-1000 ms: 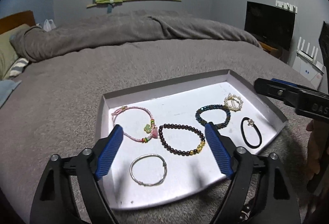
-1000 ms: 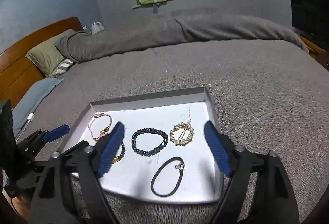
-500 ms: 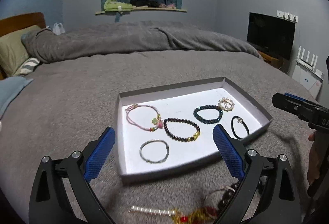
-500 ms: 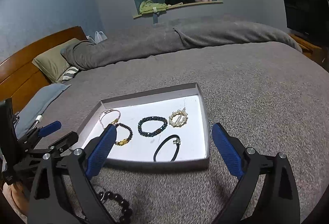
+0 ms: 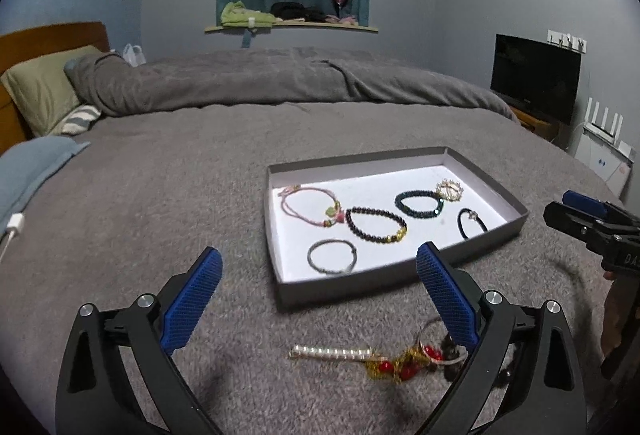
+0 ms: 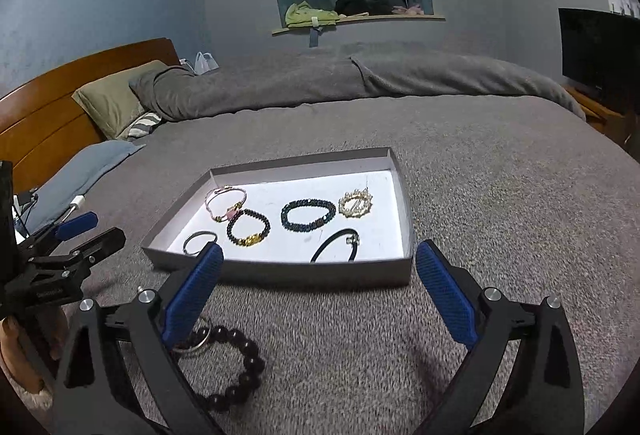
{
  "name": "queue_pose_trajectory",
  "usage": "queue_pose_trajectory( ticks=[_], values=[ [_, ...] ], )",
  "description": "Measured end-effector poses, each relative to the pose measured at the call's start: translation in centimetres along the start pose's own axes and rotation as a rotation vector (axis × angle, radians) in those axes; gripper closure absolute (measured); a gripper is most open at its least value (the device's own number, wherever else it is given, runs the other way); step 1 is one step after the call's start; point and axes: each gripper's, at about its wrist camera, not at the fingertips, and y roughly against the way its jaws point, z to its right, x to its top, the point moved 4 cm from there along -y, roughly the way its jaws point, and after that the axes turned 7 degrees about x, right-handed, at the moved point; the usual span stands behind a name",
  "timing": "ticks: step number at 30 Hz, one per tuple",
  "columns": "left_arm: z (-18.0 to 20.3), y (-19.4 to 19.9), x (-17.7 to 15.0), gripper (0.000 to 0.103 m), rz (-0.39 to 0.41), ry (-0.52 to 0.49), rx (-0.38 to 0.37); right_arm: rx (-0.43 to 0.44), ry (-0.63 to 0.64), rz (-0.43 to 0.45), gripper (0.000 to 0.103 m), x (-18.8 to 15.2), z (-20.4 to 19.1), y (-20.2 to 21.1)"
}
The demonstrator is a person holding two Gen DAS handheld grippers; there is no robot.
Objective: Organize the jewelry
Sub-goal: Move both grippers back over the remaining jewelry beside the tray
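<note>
A shallow grey tray (image 5: pixel 496 187) (image 6: pixel 280 271) with a white floor lies on the grey bed cover. In it lie a pink cord bracelet (image 5: pixel 310 205), a dark bead bracelet (image 5: pixel 376 226), a silver bangle (image 5: pixel 332 256), a teal bead bracelet (image 5: pixel 419 204), a pearl ring brooch (image 5: pixel 449 190) and a black hair tie (image 5: pixel 472 222). On the cover in front of the tray lie a pearl bar clip (image 5: pixel 332 353), a red and gold piece (image 5: pixel 400 365) and a dark bead bracelet (image 6: pixel 236 371). My left gripper (image 5: pixel 318 301) is open and empty above these loose pieces. My right gripper (image 6: pixel 316 297) is open and empty.
The right gripper shows at the right edge of the left wrist view (image 5: pixel 592 227); the left gripper shows at the left edge of the right wrist view (image 6: pixel 60 255). Pillows (image 5: pixel 44 91) and a wooden headboard (image 6: pixel 40 115) lie far left. A television (image 5: pixel 536 75) stands at the right.
Both grippers have pulled back and away from the tray, so it looks smaller and farther. The loose jewelry on the bed cover has come into view in front of it.
</note>
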Motion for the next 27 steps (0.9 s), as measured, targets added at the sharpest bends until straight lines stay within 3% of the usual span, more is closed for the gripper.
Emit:
queue_pose_trajectory(
  ticks=[6, 13, 27],
  values=[
    [-0.3, 0.6, -1.5, 0.006, -0.029, -0.002, -0.014, 0.015, 0.002, -0.016, 0.007, -1.8, -0.2, 1.2],
    [-0.7, 0.6, -4.7, 0.006, -0.125, -0.022, -0.052, 0.050, 0.006, -0.091, 0.007, -4.6, -1.0, 1.3],
    [1.7, 0.7, -6.2, 0.006, -0.143, -0.119, -0.131, 0.071, 0.035, -0.164, 0.007, -6.7, -2.3, 0.0]
  ],
)
